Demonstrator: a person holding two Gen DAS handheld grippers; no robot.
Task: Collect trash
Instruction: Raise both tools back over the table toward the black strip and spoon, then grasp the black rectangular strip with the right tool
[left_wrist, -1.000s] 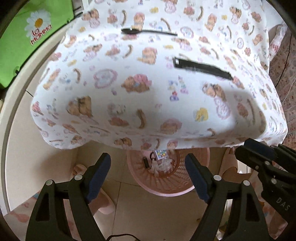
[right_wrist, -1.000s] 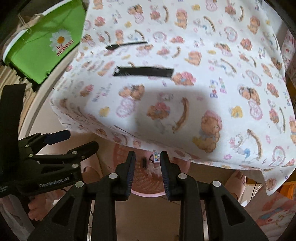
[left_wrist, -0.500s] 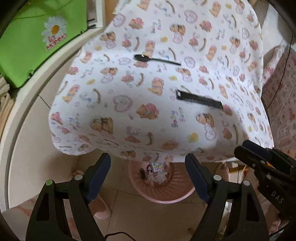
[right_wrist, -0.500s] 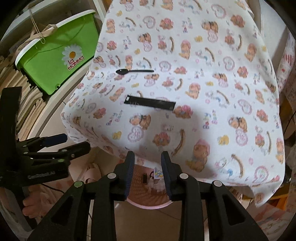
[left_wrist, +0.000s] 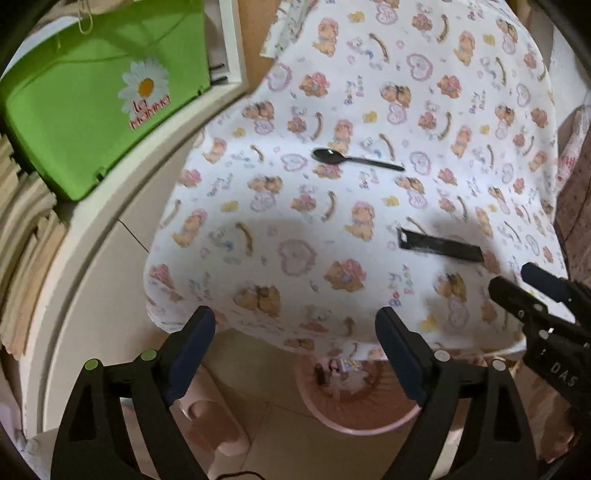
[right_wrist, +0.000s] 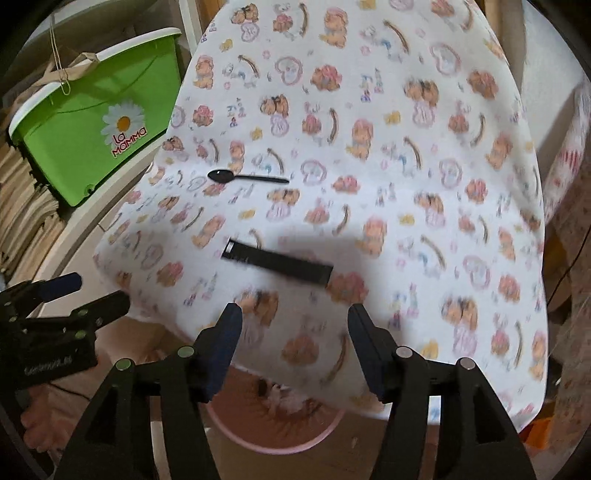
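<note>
A black plastic spoon (left_wrist: 354, 159) and flat black strip (left_wrist: 439, 245) lie on the bear-print surface (left_wrist: 332, 229). Both hand-held grippers — left (left_wrist: 295, 341), right (right_wrist: 294, 334) — have just been opening; both are empty.

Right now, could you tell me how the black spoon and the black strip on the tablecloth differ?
The black spoon has a rounded bowl and a thin handle; the black strip is flat, wide and rectangular. The spoon lies farther from the table's near edge, the strip closer, in shadow. The strip looks longer and bulkier. Both are black, lie roughly parallel on the tablecloth, untouched.
</note>
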